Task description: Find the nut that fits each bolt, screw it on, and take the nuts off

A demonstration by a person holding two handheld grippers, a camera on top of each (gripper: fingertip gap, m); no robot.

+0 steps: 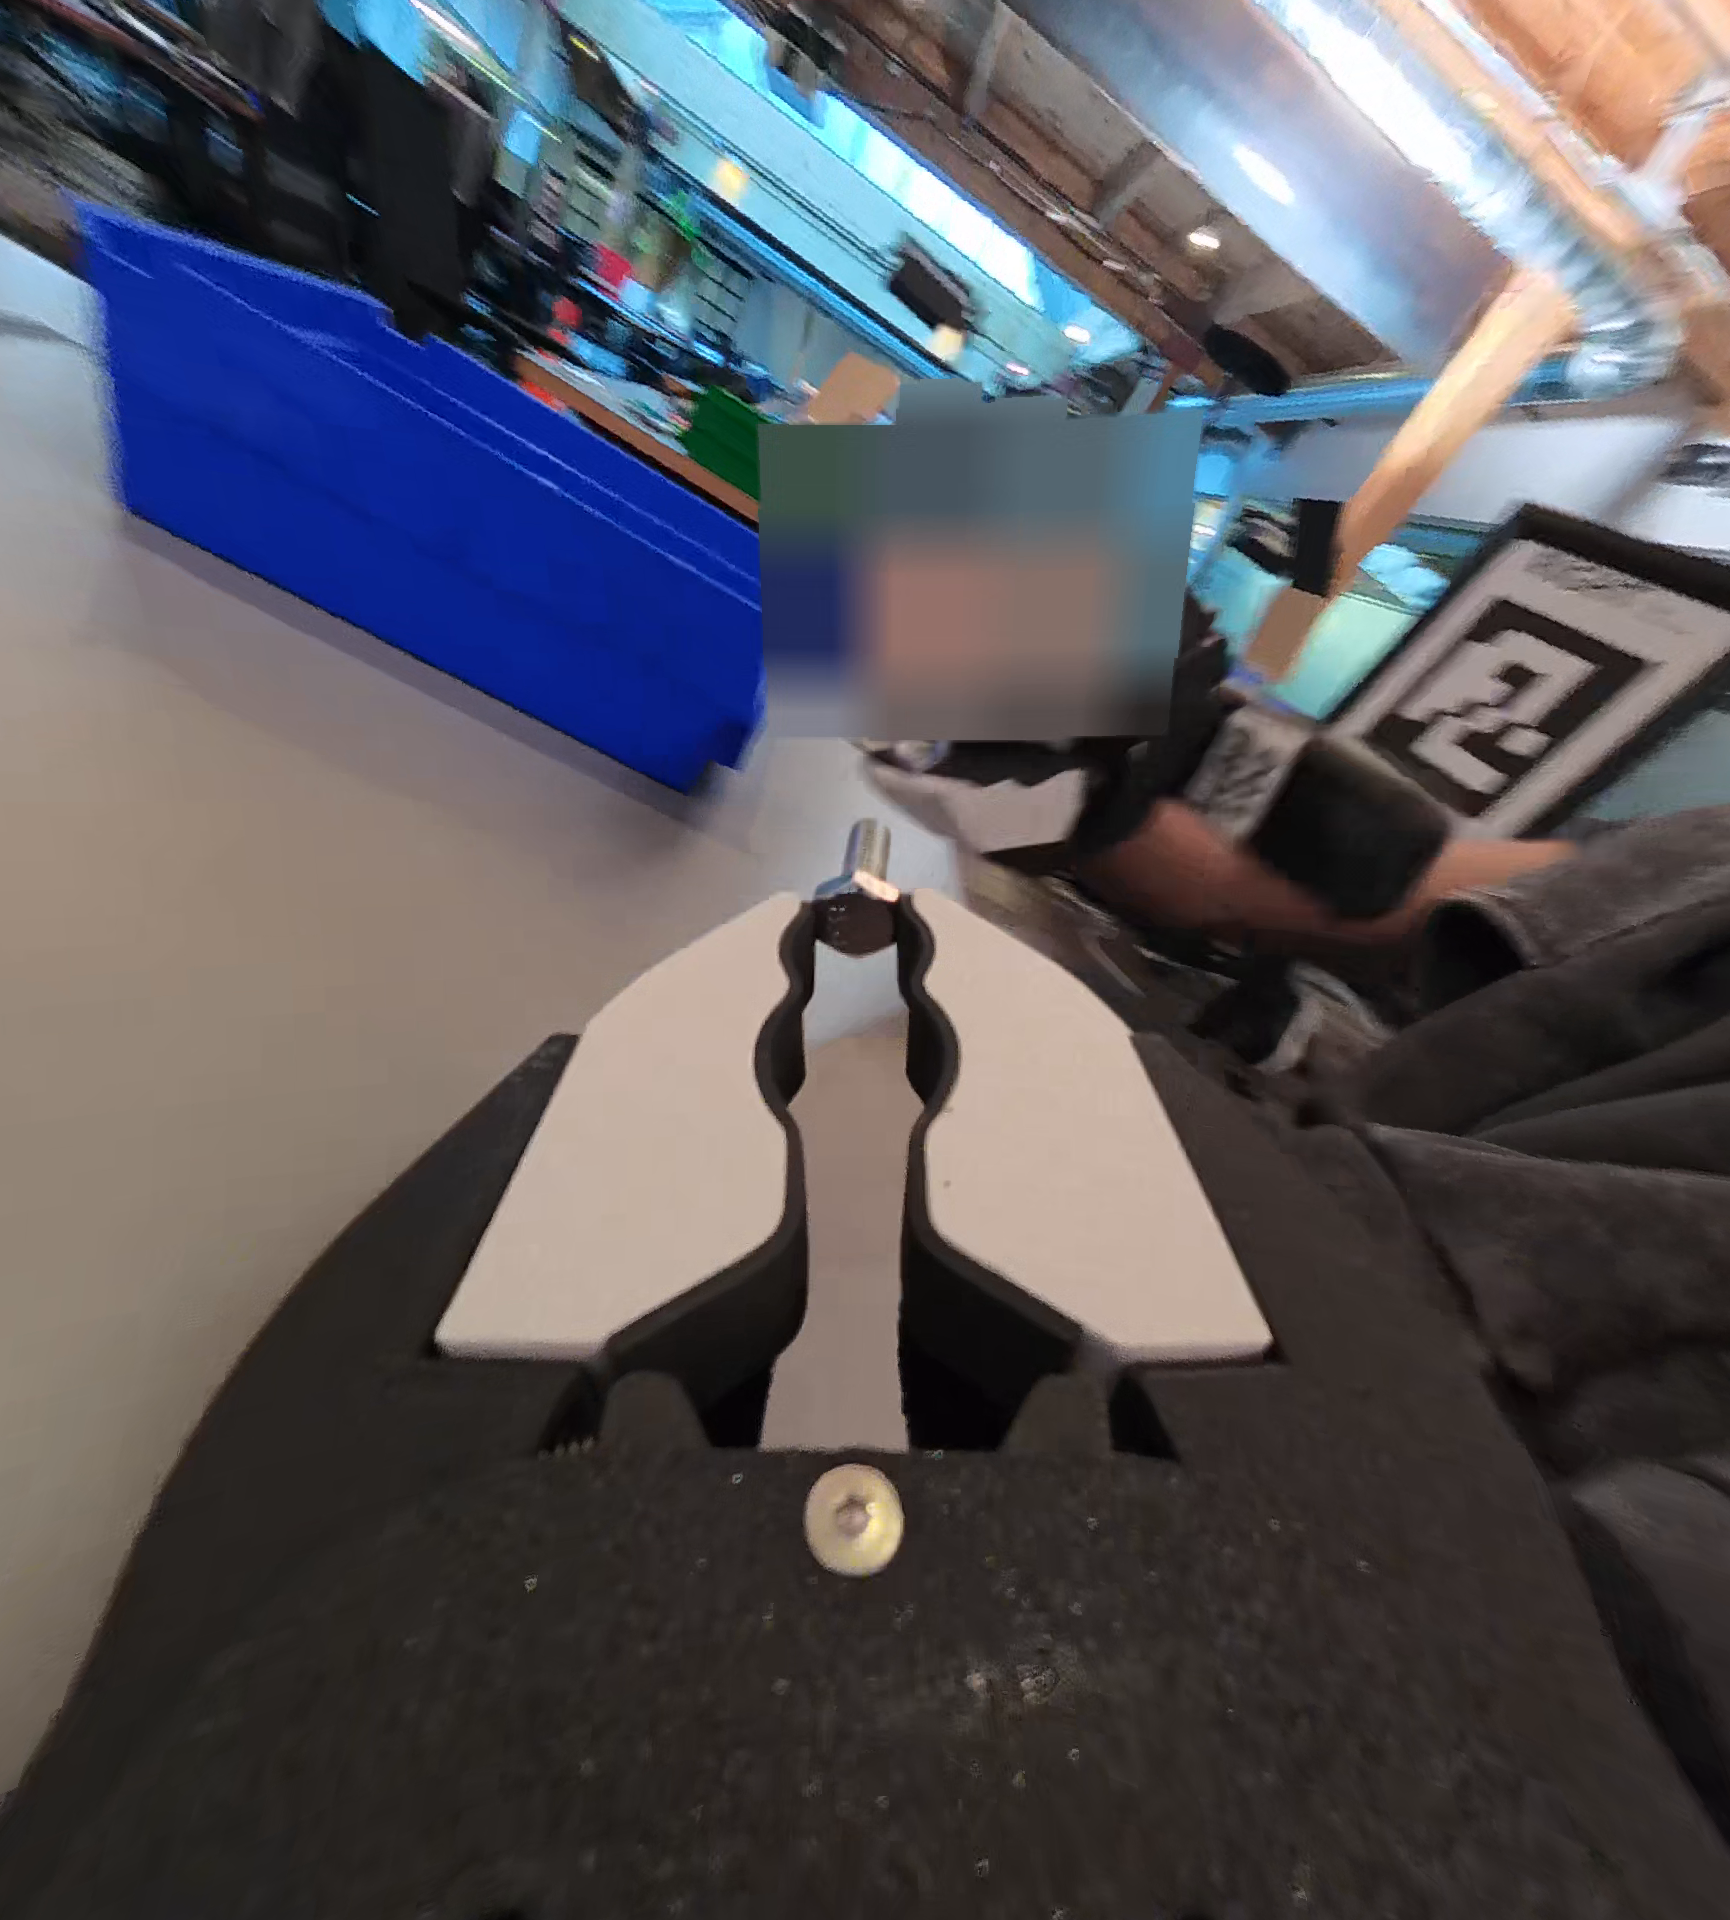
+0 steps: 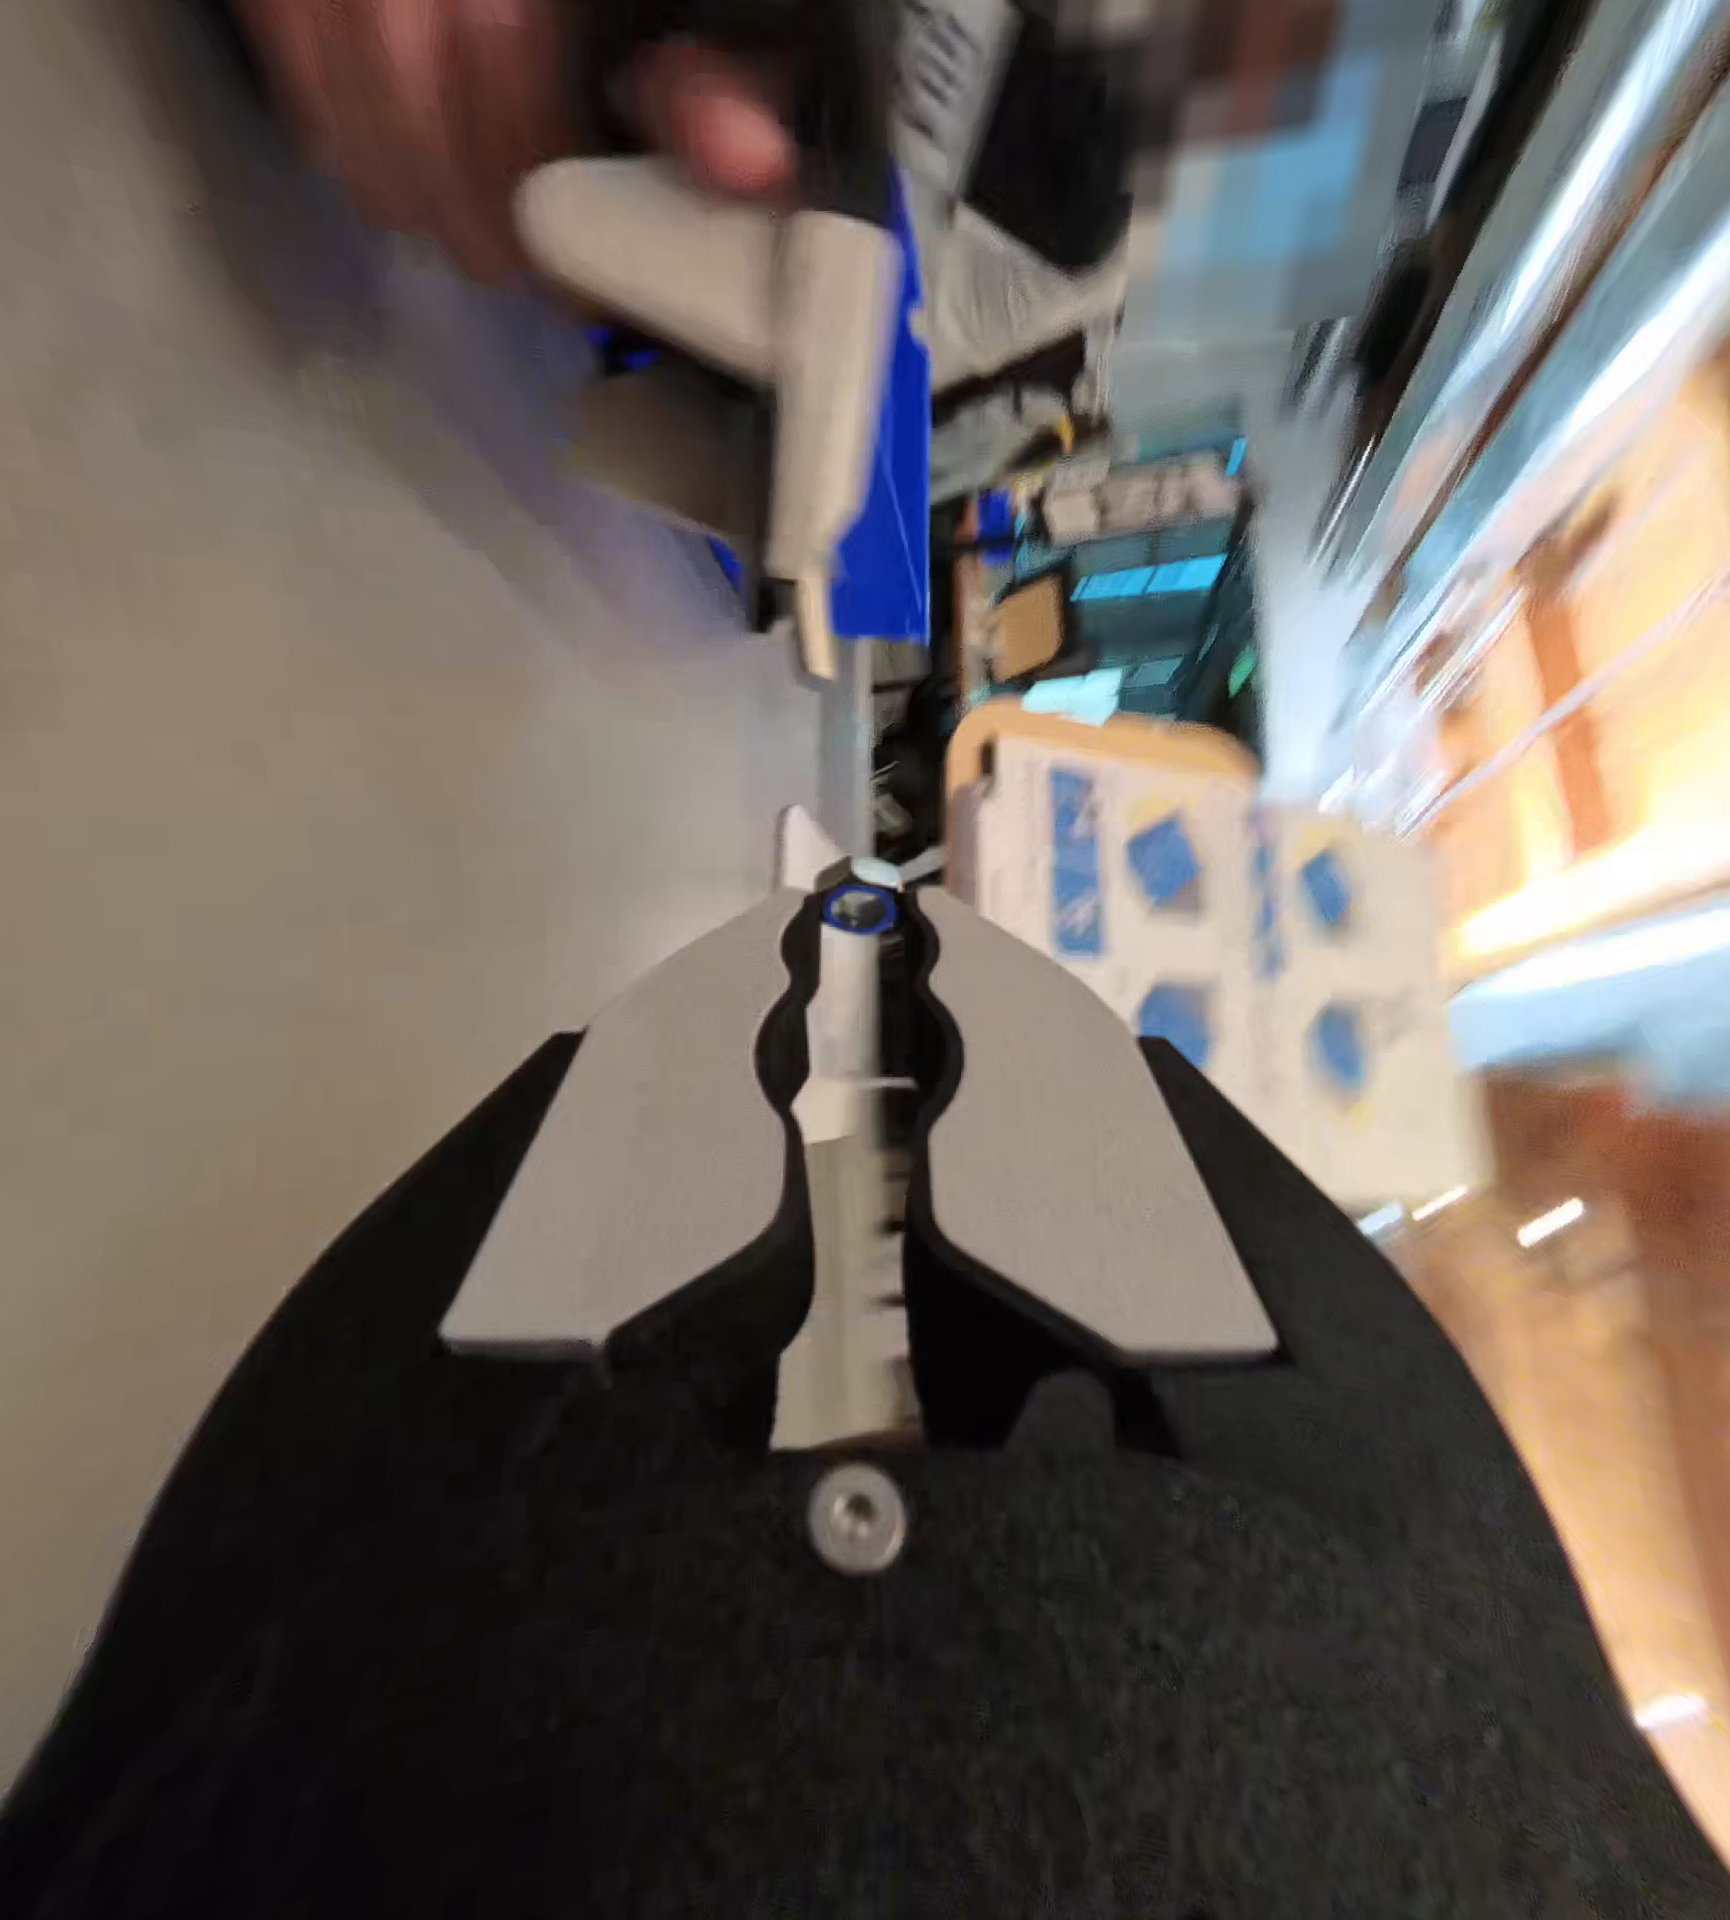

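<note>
While tilted over the table | left claw grips bolt | right claw pinches nut

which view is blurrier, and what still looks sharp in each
Right wrist view is blurrier: background smeared, but the right gripper and its nut stay fairly crisp. Left wrist view: blue bin mildly blurred, left gripper and bolt sharp.
</note>
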